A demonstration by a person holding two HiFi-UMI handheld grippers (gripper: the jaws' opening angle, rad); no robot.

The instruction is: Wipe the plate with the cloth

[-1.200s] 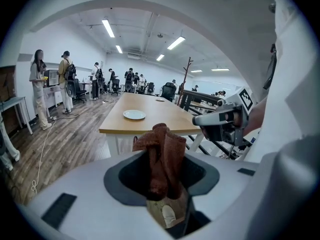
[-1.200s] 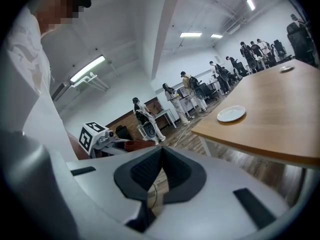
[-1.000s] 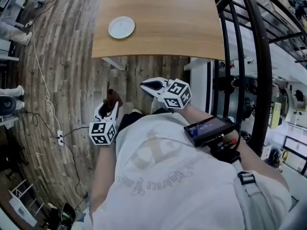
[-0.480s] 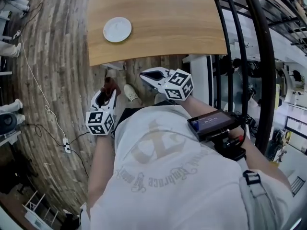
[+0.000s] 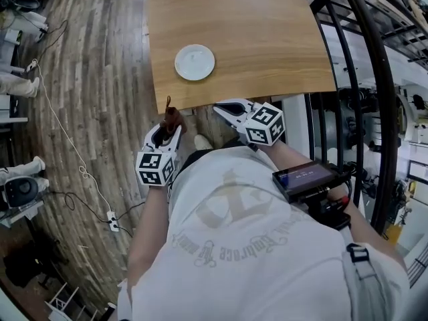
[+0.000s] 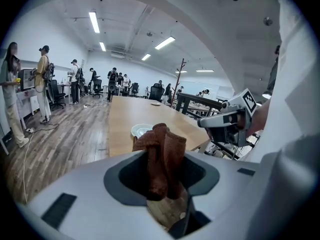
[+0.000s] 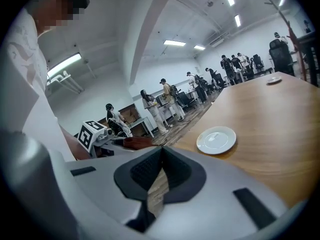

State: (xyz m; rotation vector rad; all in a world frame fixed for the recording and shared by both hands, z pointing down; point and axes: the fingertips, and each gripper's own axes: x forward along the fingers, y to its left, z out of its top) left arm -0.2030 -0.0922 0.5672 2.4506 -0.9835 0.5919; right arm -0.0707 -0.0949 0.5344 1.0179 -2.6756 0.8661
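A white plate (image 5: 194, 62) lies near the front edge of the wooden table (image 5: 267, 39); it also shows in the left gripper view as the plate (image 6: 140, 130) and in the right gripper view as the plate (image 7: 216, 139). My left gripper (image 5: 168, 121) is shut on a crumpled brown cloth (image 5: 173, 117), just short of the table edge and below the plate. The cloth (image 6: 161, 159) stands up between the jaws. My right gripper (image 5: 222, 108) hovers at the table edge, right of the plate, jaws closed together with nothing in them (image 7: 160, 159).
Wood-plank floor (image 5: 87, 79) lies left of the table, with a white cable (image 5: 63, 139) and a power strip (image 5: 114, 220). Black metal railing (image 5: 361, 79) stands to the right. Several people (image 6: 75, 81) stand far off. A small dish (image 7: 273, 80) sits far down the table.
Both grippers have come up to the table's front edge, and the plate now lies closer ahead of them. The left gripper still holds the cloth.
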